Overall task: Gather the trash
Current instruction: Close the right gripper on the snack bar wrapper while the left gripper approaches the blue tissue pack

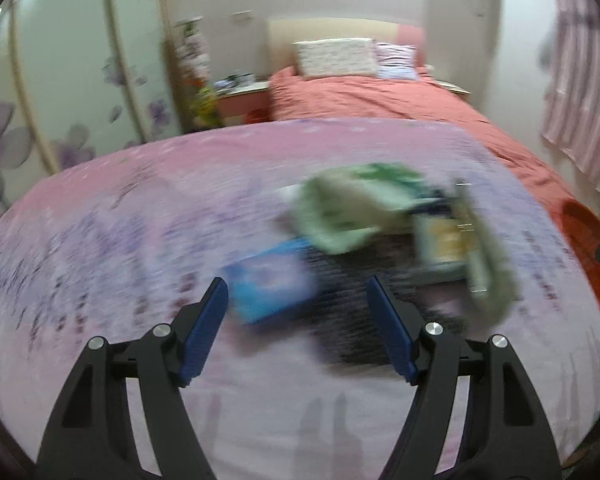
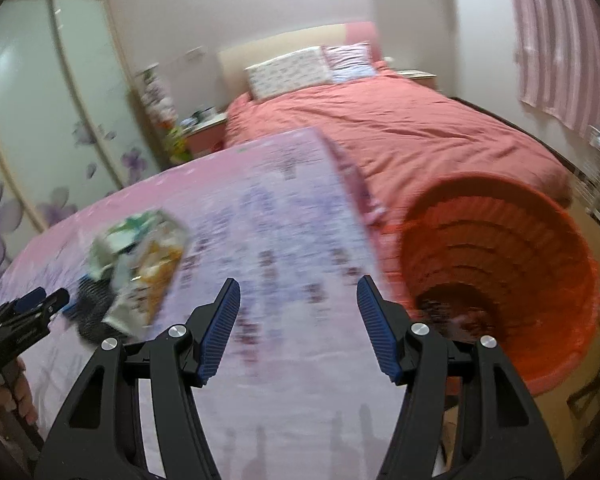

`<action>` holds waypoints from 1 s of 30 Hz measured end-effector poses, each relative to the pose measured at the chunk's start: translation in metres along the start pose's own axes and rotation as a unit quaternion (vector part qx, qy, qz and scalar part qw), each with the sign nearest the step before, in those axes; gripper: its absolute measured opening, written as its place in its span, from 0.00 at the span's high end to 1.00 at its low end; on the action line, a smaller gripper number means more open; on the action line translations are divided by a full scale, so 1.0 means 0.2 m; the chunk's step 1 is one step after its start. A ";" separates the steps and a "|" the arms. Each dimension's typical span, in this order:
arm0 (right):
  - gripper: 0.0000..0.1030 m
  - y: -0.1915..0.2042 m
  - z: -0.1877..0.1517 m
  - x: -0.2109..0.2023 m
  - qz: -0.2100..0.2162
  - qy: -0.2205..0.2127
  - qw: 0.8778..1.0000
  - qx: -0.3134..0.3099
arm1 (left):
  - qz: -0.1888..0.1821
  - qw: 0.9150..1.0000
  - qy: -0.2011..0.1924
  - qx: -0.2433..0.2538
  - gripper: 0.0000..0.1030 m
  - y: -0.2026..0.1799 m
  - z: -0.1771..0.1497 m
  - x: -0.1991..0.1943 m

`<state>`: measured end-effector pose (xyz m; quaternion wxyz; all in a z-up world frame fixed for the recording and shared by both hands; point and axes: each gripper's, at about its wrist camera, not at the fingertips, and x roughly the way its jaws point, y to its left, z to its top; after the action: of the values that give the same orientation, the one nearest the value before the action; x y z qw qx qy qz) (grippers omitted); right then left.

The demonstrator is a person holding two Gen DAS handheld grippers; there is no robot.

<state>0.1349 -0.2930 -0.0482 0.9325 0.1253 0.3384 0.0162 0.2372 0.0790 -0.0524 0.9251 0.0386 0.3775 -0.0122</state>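
The left gripper (image 1: 298, 300) has its jaws spread wide and holds nothing. It hangs above a pink and lilac cloth (image 1: 140, 220) that covers a flat surface; whether a table or a bed is under the cloth I cannot tell. Just ahead of the jaws lies the trash, all blurred by motion: a blue packet (image 1: 270, 286) between the two blue pads and a little beyond them, a pale green wrapper (image 1: 340, 212) farther on, and a yellowish packet (image 1: 446, 240) to the right of the wrapper. The three lie close together in one small heap, and something dark (image 1: 352, 320) lies under them — what it is I cannot tell.

The right gripper (image 2: 298, 308) is also released, jaws wide apart, nothing between them. It is over the same cloth, near the right edge. In this view the heap is at the left, well apart from the right jaws, and the tip of the left gripper shows at the left border just beside the heap.

An orange bin (image 2: 500, 272) stands just beside the right edge of the cloth, its mouth turned toward the camera — something dark lies at its bottom, too blurred to name. Behind all is a bed (image 2: 400, 128) with a salmon cover and two pillows (image 2: 288, 70) at the headboard
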 end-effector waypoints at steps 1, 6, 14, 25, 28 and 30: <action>0.41 0.06 0.00 0.02 0.007 0.004 1.000 -0.007 | 0.007 1.000 0.002 -0.007 0.31 0.06 -0.01 0.00; 0.46 0.33 0.00 0.12 0.044 0.024 0.998 -0.034 | 0.017 0.999 0.008 -0.028 0.31 0.23 -0.06 0.02; 0.49 0.58 -0.02 0.28 0.062 0.058 0.995 -0.053 | 0.007 1.000 0.012 -0.011 0.31 0.25 -0.08 0.06; 0.81 0.48 -0.07 0.33 0.013 0.074 0.996 -0.038 | -0.013 0.999 0.032 0.032 0.29 0.15 -0.06 0.18; 0.81 0.47 -0.07 0.32 0.012 0.073 0.997 -0.036 | -0.017 0.998 0.041 0.051 0.29 0.12 -0.05 0.22; 0.81 0.46 -0.07 0.32 0.013 0.073 0.997 -0.037 | -0.016 0.997 0.046 0.063 0.29 0.10 -0.03 0.25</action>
<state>0.1803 -0.1934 -0.0768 0.9090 0.0940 0.4030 0.0497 0.2689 0.0988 -0.0902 0.9024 0.0915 0.4182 -0.0494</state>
